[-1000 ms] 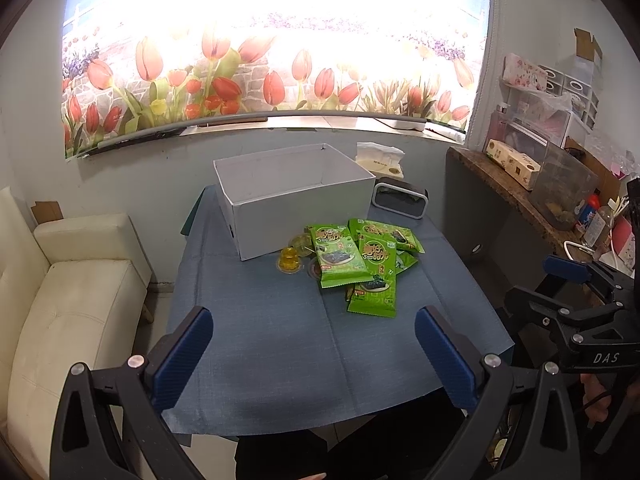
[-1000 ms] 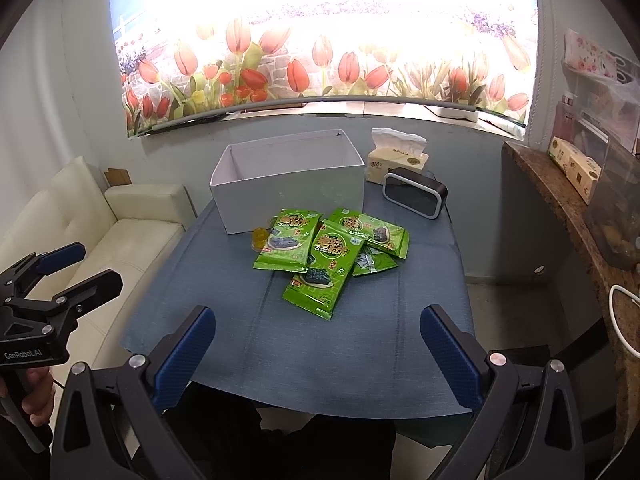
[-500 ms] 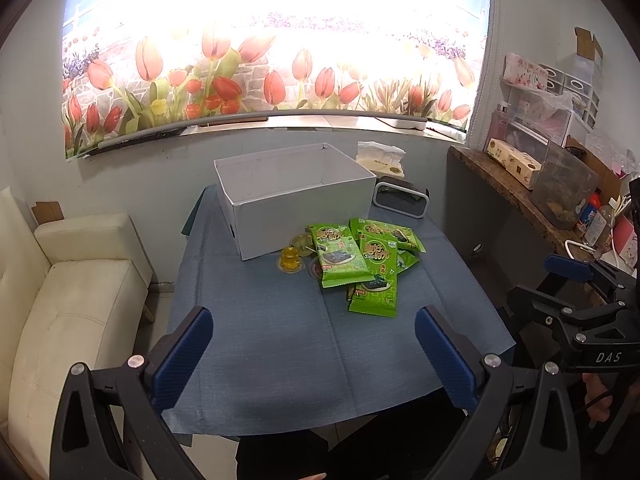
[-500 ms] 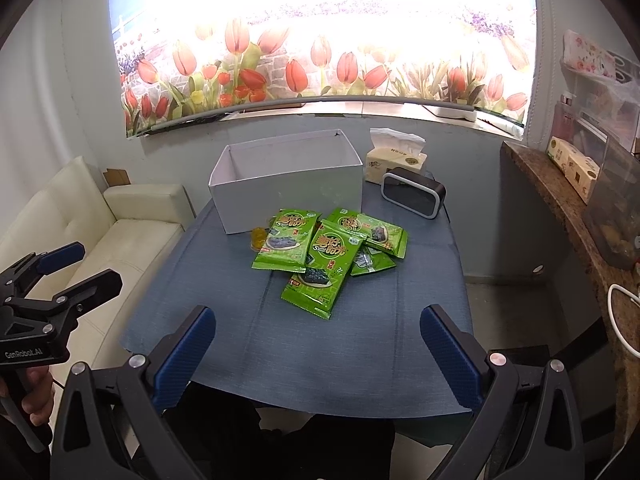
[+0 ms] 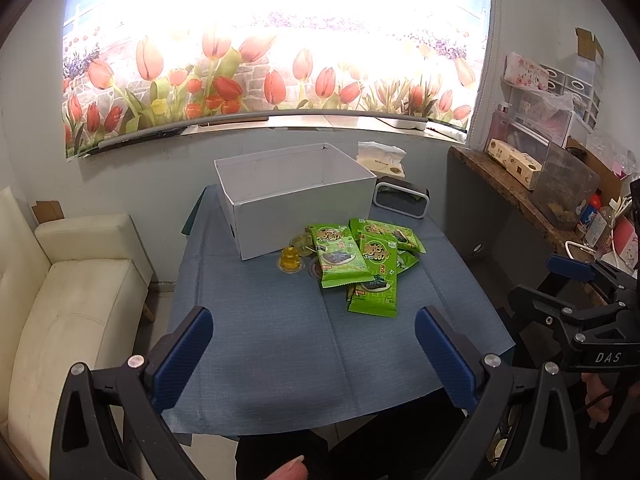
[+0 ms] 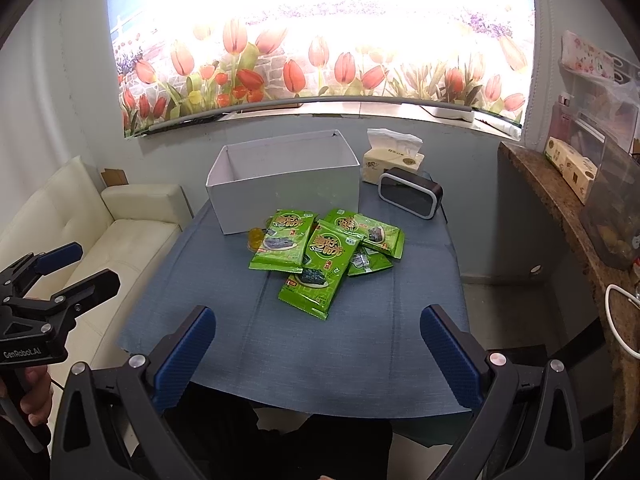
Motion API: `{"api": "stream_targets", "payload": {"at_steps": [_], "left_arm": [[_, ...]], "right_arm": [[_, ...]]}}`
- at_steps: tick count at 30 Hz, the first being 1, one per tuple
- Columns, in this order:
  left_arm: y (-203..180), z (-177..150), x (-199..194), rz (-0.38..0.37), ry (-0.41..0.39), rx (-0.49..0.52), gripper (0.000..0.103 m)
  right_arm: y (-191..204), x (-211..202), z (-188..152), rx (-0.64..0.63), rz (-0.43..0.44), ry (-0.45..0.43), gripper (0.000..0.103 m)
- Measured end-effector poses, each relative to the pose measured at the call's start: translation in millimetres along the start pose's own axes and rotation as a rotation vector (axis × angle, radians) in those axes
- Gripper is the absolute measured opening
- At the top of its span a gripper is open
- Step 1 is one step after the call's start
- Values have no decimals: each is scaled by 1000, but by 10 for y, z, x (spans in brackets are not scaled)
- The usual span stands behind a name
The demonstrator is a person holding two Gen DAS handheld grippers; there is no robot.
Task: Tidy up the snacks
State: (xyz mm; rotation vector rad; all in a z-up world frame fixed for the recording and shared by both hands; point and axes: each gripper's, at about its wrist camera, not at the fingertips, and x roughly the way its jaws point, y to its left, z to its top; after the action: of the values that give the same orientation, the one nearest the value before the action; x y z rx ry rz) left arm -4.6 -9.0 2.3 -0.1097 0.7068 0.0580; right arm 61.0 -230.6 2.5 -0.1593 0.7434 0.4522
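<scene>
Several green seaweed snack packets [image 5: 362, 258] [image 6: 316, 254] lie in a loose pile on the blue tablecloth [image 5: 280, 328] [image 6: 360, 340]. A yellow jelly cup [image 5: 289, 260] [image 6: 255, 238] sits at the pile's left, with another clear cup partly hidden behind it. An open white box [image 5: 294, 196] [image 6: 284, 184] stands empty just behind the pile. My left gripper [image 5: 314, 350] is open and empty above the table's near edge; it also shows in the right wrist view [image 6: 60, 268]. My right gripper [image 6: 318, 350] is open and empty, also seen in the left wrist view [image 5: 560, 280].
A black clock [image 5: 401, 201] [image 6: 411, 193] and a tissue box [image 5: 380, 158] [image 6: 394, 158] stand right of the white box. A cream sofa [image 5: 72, 292] [image 6: 112, 236] is left of the table. A cluttered stone shelf [image 5: 520, 188] [image 6: 568, 208] runs along the right.
</scene>
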Motion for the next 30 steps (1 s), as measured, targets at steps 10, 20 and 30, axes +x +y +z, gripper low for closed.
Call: {"api": "stream_targets", "payload": {"at_steps": [10,20,30], "left_arm": [[-38,3,-6,2,-7,15,103],[-45,6,20,-52,6,-2,103],[0,-4,14,-54,-5,-8,103]], "right_arm": [[21,-16,2,-8,6,-5,103],[32,24,-13,-11,20,6,103],[-109,310,-49,37,64,35,103]]}}
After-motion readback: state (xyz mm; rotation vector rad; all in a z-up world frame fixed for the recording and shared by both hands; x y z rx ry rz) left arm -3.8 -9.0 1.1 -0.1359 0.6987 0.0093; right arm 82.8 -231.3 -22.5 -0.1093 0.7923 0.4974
